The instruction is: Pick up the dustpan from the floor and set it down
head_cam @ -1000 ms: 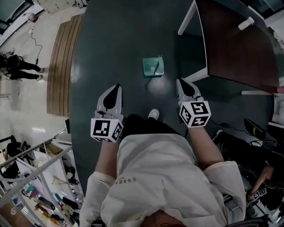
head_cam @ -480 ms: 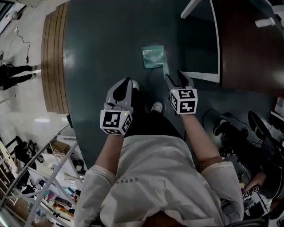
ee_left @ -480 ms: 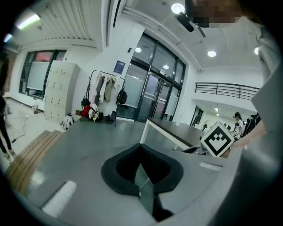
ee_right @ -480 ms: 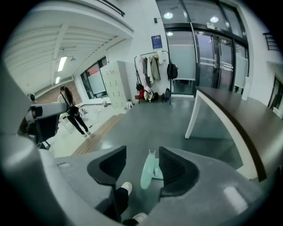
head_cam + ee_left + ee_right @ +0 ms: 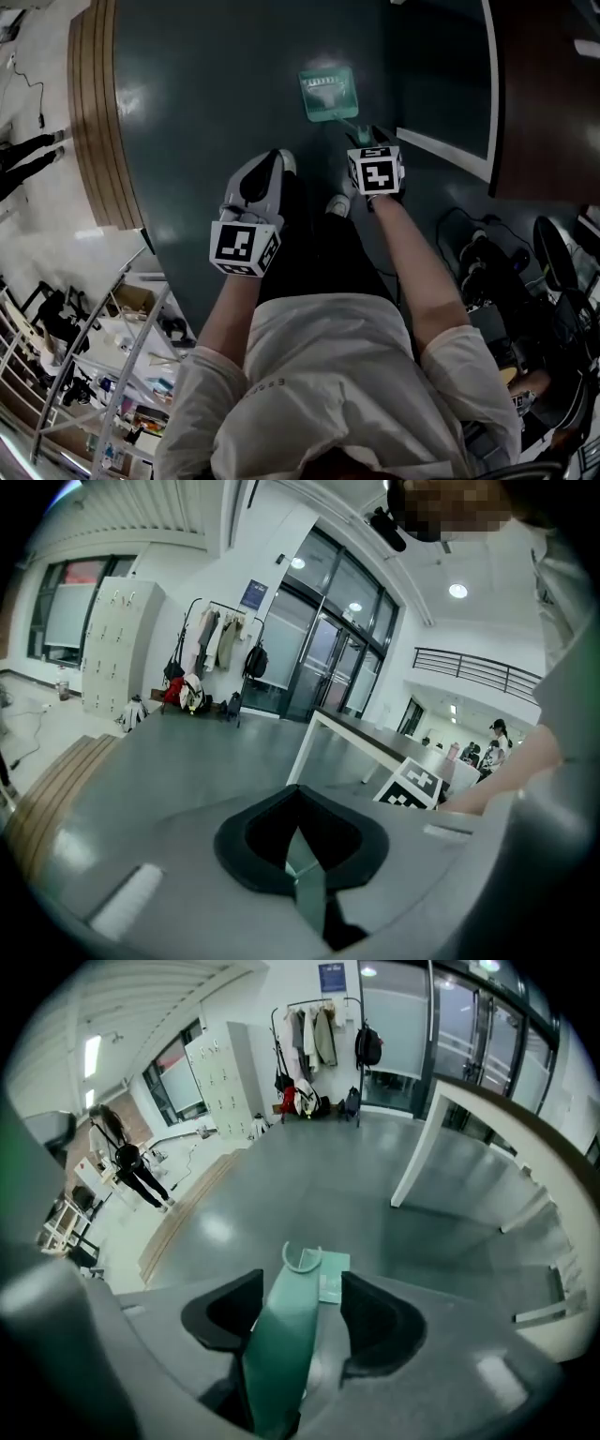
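Dustpan (image 5: 327, 95) lies low on the dark floor (image 5: 216, 84) just ahead of the person's feet, its green handle (image 5: 286, 1335) now standing between the jaws of the right gripper (image 5: 372, 136).

At far left, a strip of wooden boards (image 5: 94, 112) borders the floor. Next to it the left gripper (image 5: 270, 167) hangs above the floor with its jaws together and nothing in them, well apart from the pan.

A second ago both grippers were held back near the person's body and the dustpan lay well ahead of them. Both have since dropped toward it. The right gripper's jaws, then closed, have just been opening and now stand wide on either side of the handle without pressing on it. The pick-up appears to be at the point of the grasp: the handle is lined up but not yet clamped, and the pan is not yet lifted.

The dustpan's long axis runs from the pan at upper left in the head view to the handle at lower right. Its handle end points back at the person and its mouth points away. At far right stands a dark-topped table (image 5: 544, 84).
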{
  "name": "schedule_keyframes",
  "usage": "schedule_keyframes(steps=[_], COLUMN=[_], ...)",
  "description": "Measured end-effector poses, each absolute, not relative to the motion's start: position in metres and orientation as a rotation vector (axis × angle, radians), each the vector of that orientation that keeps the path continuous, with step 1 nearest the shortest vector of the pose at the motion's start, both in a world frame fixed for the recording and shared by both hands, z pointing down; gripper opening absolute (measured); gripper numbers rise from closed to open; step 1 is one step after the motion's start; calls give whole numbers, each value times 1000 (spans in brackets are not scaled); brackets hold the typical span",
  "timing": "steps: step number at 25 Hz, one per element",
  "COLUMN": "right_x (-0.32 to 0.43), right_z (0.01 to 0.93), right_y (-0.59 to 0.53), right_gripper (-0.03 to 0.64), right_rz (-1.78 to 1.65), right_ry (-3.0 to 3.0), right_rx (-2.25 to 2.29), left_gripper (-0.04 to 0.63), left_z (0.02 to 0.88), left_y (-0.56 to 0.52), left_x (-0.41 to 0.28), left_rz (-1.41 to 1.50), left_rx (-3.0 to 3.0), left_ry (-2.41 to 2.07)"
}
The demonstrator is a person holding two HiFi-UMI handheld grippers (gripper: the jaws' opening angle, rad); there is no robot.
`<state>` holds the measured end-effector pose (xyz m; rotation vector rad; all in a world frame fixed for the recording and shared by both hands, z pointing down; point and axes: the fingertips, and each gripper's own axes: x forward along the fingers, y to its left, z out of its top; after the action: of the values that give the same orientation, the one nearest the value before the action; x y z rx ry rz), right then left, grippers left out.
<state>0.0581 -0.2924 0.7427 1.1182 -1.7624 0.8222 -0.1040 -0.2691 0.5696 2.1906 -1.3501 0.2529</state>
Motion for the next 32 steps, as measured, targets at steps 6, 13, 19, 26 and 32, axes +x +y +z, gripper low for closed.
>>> schedule_keyframes(steps=[6, 13, 19, 26, 32], right_x=[51, 57, 68, 84, 133], right_z=[766, 761, 741, 649, 591], right_y=[-297, -288, -282, -235, -213], right_gripper=[151, 71, 70, 69, 71], right_rz=[906, 833, 817, 827, 779], right_ry=[-1696, -1646, -1663, -1773, -1856], right_rx=[1105, 1164, 1144, 1196, 1168], left_gripper=[5, 5, 5, 5, 5], left_z=[580, 584, 578, 530, 498], left_y=[-268, -246, -249, -231, -228], left_x=[-106, -114, -112, -111, -75], left_rz=[231, 230, 240, 191, 170], left_rx=[2154, 2137, 2170, 2241, 2254], left_ry=[-1328, -1308, -1299, -1351, -1428])
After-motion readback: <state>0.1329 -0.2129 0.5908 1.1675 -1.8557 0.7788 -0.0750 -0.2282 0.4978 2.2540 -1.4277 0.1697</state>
